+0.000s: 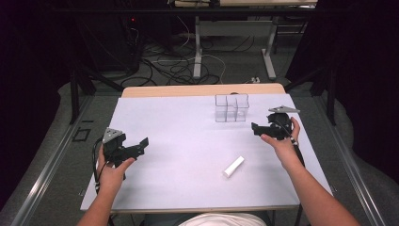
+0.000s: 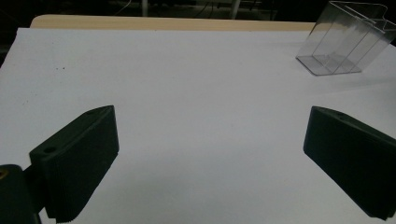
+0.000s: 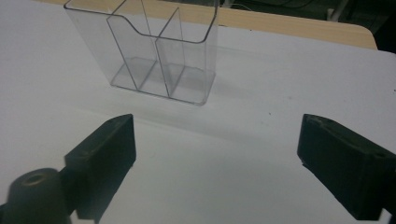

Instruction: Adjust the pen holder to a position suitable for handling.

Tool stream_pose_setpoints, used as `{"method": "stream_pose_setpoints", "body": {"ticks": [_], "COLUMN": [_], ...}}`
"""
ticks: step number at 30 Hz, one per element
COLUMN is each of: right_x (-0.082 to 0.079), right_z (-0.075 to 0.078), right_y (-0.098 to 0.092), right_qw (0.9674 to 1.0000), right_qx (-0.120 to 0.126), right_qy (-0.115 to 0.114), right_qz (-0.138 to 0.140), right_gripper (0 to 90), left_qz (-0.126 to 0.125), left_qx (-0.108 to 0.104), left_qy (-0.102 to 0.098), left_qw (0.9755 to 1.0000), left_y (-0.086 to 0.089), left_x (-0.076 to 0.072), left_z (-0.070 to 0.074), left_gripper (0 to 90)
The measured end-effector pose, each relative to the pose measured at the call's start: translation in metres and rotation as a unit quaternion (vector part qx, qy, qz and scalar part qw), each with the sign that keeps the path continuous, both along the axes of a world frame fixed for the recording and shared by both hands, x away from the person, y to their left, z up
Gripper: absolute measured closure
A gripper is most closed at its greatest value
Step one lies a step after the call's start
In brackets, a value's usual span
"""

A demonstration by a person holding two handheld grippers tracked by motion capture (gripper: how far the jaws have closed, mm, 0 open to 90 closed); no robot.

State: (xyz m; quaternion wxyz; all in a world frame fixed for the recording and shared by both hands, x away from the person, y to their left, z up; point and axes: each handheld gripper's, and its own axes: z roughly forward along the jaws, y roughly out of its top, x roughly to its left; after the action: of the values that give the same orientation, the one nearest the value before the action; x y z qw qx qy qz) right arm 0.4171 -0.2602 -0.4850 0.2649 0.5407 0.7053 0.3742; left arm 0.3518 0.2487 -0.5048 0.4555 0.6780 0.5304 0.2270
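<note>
A clear plastic box (image 1: 231, 108) with dividers stands upright toward the back of the white table (image 1: 188, 122). A white cylinder (image 1: 233, 166) lies flat near the front, right of centre. My left gripper (image 1: 139, 145) is held at the left side, open, nothing between its jaws; its view has the clear box (image 2: 344, 39) far off at upper right. My right gripper (image 1: 257, 128) is open just right of the box, pointing toward it. The clear box (image 3: 149, 51) stands close ahead in the right gripper view, its compartments empty.
The white sheet covers a wooden tabletop whose bare edge (image 1: 202, 90) shows at the back. Cables and metal desk legs (image 1: 197, 47) lie on the floor beyond. Dark frame rails (image 1: 47, 160) run along both sides of the table.
</note>
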Motion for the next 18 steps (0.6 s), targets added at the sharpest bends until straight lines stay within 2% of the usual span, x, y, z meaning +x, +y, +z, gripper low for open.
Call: {"method": "stream_pose_setpoints", "body": {"ticks": [2, 7, 10, 18], "right_x": [0.003, 0.012, 0.017, 0.035], "right_z": [0.004, 0.011, 0.016, 0.035], "right_y": [0.003, 0.010, 0.012, 0.015], "right_qw": [1.0000, 0.9998, 0.9996, 0.9998], "right_qx": [-0.007, -0.004, -0.013, -0.005], "right_qy": [0.002, 0.011, 0.012, 0.013], "right_qz": [0.006, 0.016, 0.023, 0.016], "right_gripper": [14.5, 15.5, 17.5, 23.4], "left_qz": [0.001, 0.006, 0.006, 0.008], "left_qx": [-0.002, -0.001, -0.001, -0.001], "left_qy": [-0.001, 0.000, 0.003, 0.002], "left_qw": [1.0000, 1.0000, 1.0000, 1.0000], "left_y": [0.001, 0.003, 0.004, 0.005], "left_x": [0.000, -0.001, -0.001, -0.002], "left_z": [-0.001, -0.001, -0.001, -0.001], "left_gripper": [3.5, 3.6, 3.9, 4.3]}}
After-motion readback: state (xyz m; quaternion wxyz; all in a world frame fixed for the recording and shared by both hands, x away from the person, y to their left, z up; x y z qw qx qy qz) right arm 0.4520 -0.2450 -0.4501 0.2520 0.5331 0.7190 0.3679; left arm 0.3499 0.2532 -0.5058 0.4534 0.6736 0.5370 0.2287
